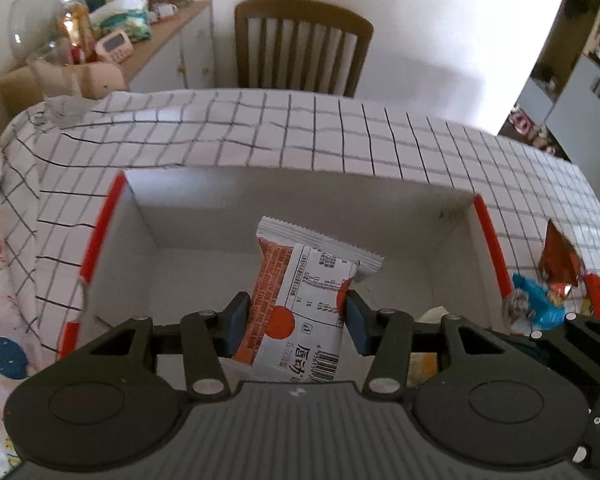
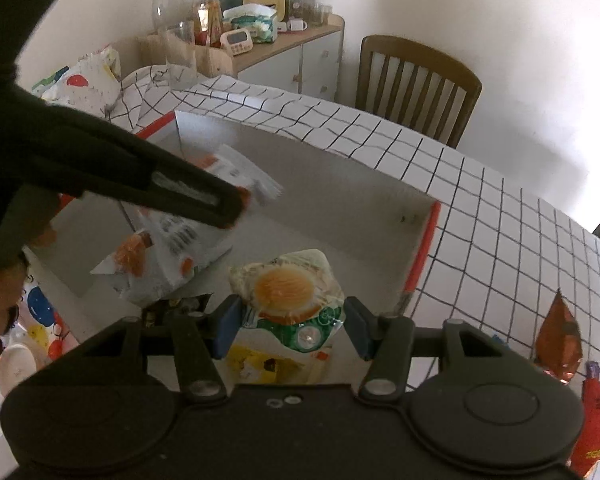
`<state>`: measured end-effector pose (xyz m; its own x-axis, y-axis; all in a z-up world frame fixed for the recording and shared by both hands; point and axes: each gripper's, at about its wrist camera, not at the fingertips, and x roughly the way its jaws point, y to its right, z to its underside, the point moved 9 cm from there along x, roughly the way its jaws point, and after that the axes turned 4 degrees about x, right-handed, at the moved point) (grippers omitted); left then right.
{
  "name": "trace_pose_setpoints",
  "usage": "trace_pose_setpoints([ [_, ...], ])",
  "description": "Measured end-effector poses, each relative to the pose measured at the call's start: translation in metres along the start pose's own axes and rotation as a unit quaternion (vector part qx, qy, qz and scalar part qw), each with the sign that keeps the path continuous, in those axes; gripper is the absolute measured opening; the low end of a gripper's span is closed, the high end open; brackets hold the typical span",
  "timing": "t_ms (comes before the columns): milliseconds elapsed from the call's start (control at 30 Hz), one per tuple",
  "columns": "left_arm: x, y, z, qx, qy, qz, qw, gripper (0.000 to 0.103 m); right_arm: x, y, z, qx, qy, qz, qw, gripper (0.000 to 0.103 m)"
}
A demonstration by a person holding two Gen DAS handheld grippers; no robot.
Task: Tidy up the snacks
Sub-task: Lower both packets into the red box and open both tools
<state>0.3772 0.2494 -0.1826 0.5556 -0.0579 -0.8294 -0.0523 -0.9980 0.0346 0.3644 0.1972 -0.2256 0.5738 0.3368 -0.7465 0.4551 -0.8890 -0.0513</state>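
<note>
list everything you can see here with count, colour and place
box: one, white with red edges, open on the checked tablecloth
orange-and-white snack pack: one, held over the box
fried-egg snack pack: one, white, yellow and green, held over the box
loose snacks: a few, orange, red and blue, on the cloth right of the box
checked tablecloth: one, white with black lines
chair: one, brown, behind the table
sideboard: one, white and wood, cluttered top
left gripper: black, blue fingers, shut on the orange-and-white pack
right gripper: black, blue fingers, shut on the egg pack
</note>
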Motion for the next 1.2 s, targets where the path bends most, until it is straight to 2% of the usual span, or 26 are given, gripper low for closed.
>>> trace_pose_setpoints([
  [167, 0.019, 0.008, 0.005, 0.014, -0.025, 0.002, 0.9996, 0.05, 0.008, -0.002, 0.007, -0.008, -0.015, 0.004, 1.0, 0.055],
  [400, 0.025, 0.017, 0.011, 0.018, -0.037, 0.003, 0.9991, 0.051, 0.01, -0.004, 0.009, -0.008, -0.023, 0.0, 1.0, 0.053],
  [467, 0.023, 0.018, 0.011, 0.017, -0.034, 0.001, 0.9993, 0.064, 0.009, -0.004, 0.008, -0.007, -0.02, 0.002, 1.0, 0.053],
  [533, 0.019, 0.018, 0.011, 0.013, -0.027, 0.002, 0.9996, 0.068, 0.006, -0.003, 0.007, -0.005, -0.018, 0.001, 1.0, 0.054],
  [933, -0.009, 0.018, 0.01, 0.017, 0.001, -0.008, 0.9998, 0.068, -0.02, 0.009, 0.005, 0.02, 0.008, -0.013, 1.0, 0.065],
  [1067, -0.025, 0.02, 0.012, 0.024, 0.016, -0.012, 0.9995, 0.068, -0.036, 0.01, 0.005, 0.026, 0.02, -0.021, 0.999, 0.074],
  [1200, -0.041, 0.026, 0.014, 0.026, 0.028, -0.006, 0.9992, 0.068, -0.052, 0.016, 0.007, 0.042, 0.029, -0.032, 0.998, 0.077],
])
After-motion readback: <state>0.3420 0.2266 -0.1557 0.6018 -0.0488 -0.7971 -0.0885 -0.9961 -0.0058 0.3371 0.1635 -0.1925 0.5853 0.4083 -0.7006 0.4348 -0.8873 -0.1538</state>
